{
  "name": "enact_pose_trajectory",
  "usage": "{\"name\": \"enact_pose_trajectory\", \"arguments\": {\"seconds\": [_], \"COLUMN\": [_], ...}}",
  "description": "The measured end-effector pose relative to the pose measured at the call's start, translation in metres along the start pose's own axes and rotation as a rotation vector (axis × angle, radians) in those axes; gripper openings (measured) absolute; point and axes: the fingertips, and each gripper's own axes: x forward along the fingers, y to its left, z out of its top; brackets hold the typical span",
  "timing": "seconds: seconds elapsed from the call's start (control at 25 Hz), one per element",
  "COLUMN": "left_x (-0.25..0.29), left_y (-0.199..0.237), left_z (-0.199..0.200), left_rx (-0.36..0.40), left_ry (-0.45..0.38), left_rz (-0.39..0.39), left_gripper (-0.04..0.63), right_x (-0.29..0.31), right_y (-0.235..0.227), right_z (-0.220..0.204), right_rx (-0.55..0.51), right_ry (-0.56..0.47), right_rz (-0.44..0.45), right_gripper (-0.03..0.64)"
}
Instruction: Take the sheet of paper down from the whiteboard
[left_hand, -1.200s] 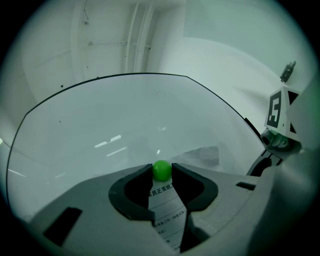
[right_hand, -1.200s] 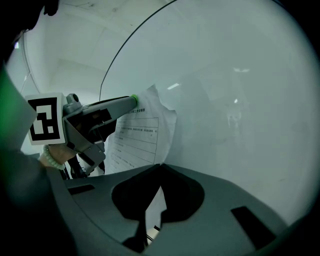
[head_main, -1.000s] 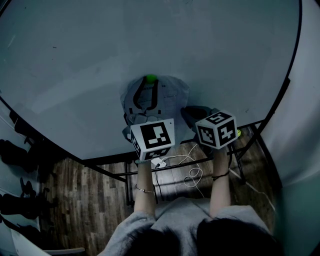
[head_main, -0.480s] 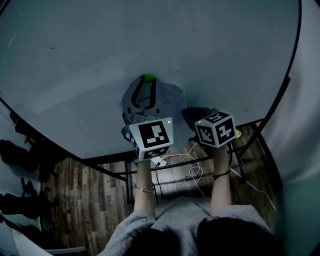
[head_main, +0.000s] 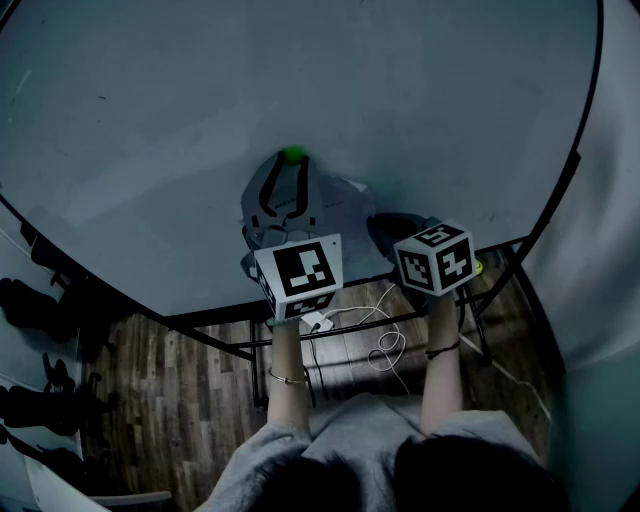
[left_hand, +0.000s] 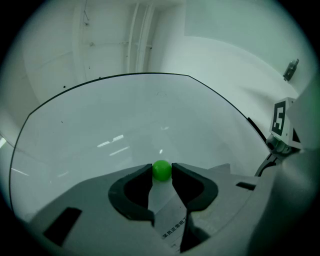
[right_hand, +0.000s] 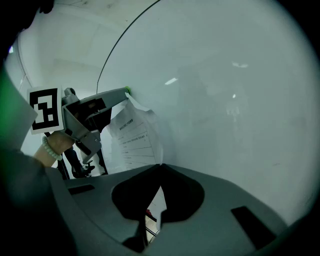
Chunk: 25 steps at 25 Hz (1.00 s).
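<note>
Sheet of paper (right_hand: 132, 135) on whiteboard (head_main: 400, 90): lower edge is pinched by the shut right claw (right_hand: 160, 165). Green magnet (left_hand: 161, 170) is clamped by the left claw (left_hand: 161, 168). Tearing is risked if the sheet is pulled before the magnet is lifted.

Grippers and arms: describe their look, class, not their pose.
Left gripper and right gripper: grey bodies, dark curved jaws, each with a white cube bearing black square markers. Grey top; thin bracelet on left wrist, dark band on right.
</note>
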Motion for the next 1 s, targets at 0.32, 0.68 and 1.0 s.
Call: {"name": "enact_pose_trajectory", "arguments": {"seconds": [0.32, 0.68, 1.0], "left_x": [-0.012, -0.006, -0.010], "left_y": [-0.001, -0.001, -0.003], "left_z": [0.001, -0.005, 0.000], "left_rx": [-0.079, -0.093, -0.162], "left_ry": [-0.009, 0.026, 0.006], "left_rz": [0.006, 0.022, 0.009], "left_gripper": [0.126, 0.126, 0.126], "right_x": [-0.009, -0.020, -0.029], "right_y": [-0.011, -0.009, -0.009], "right_z": [-0.001, -0.004, -0.005], "right_rx": [0.012, 0.024, 0.022], "right_ry": [-0.020, -0.035, -0.042], "right_rz": [-0.021, -0.011, 0.005], "right_gripper": [0.002, 0.000, 0.002]}}
